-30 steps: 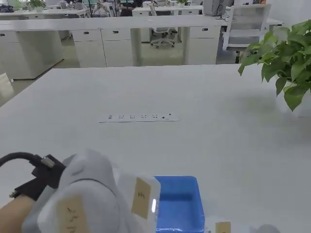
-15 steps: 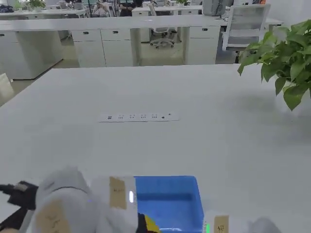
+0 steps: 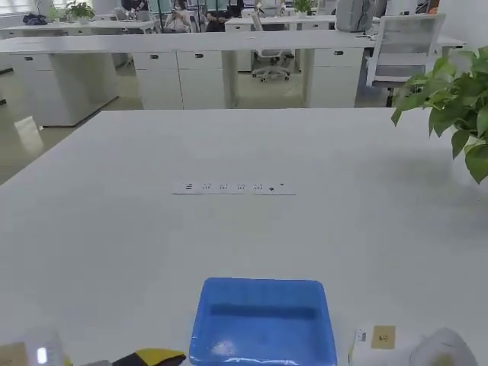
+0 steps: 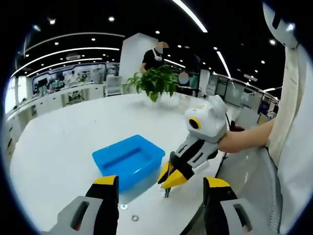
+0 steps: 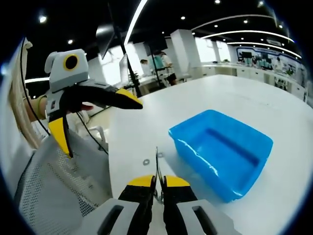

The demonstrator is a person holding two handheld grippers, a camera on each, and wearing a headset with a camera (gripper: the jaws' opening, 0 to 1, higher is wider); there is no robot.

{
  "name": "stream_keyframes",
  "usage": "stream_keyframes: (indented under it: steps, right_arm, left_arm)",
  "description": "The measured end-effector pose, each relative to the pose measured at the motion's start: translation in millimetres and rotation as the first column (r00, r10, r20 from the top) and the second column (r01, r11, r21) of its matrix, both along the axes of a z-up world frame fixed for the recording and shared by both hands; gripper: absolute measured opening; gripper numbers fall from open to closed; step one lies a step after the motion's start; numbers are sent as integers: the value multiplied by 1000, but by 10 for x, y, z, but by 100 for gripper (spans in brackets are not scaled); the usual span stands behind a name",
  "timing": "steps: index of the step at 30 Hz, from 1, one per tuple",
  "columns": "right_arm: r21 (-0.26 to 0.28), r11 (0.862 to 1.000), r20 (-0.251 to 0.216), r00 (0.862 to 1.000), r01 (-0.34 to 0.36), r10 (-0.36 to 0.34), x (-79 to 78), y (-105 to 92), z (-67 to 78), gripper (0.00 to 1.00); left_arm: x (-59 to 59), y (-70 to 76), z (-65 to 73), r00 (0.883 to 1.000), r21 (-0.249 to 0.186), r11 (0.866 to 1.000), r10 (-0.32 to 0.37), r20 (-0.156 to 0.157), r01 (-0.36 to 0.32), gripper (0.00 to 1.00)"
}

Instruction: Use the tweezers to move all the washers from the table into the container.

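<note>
The blue container (image 3: 263, 320) (image 4: 128, 159) (image 5: 220, 152) sits near the table's front edge, and nothing shows inside it. Two small washers (image 5: 146, 161) (image 4: 124, 207) lie on the white table beside the container, close to the edge. My right gripper (image 5: 157, 182) (image 4: 203, 132) is shut on thin metal tweezers (image 5: 157, 166), whose tips point at the washers from just above. My left gripper (image 4: 161, 179) (image 5: 83, 98) is open and holds nothing, facing the right gripper across the washers. Its yellow fingertip (image 3: 152, 357) shows at the bottom left of the head view.
A white power strip (image 3: 232, 187) is set in the middle of the table. A potted plant (image 3: 457, 107) stands at the far right. The table's edge runs just behind the washers. White desks and chairs fill the room beyond.
My left gripper has dropped from the middle left of the head view to its bottom left corner, uncovering the whole container. The head camera has shifted a little.
</note>
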State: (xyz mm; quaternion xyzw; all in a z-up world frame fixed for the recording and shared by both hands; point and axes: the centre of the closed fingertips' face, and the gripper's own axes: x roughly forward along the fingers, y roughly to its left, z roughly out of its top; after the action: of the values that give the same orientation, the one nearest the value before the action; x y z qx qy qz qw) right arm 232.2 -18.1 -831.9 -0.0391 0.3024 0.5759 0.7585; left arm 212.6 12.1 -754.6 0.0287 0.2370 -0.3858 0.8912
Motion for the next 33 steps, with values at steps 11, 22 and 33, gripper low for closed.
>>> stream_keyframes:
  steps: [11, 22, 33]
  right_arm:
    - [73, 993, -145, 987, 88, -77, 71, -17, 37, 3]
    - [135, 981, -211, 971, 143, -112, 128, -102, 310, 3]
    - [128, 978, -233, 964, 162, -130, 220, -237, 482, 3]
  left_arm:
    - [75, 331, 103, 969, -60, 976, 217, 122, -211, 93]
    - [177, 542, 281, 908, -210, 918, 375, 186, -336, 98]
    - [174, 537, 259, 905, -139, 931, 361, 225, -337, 98]
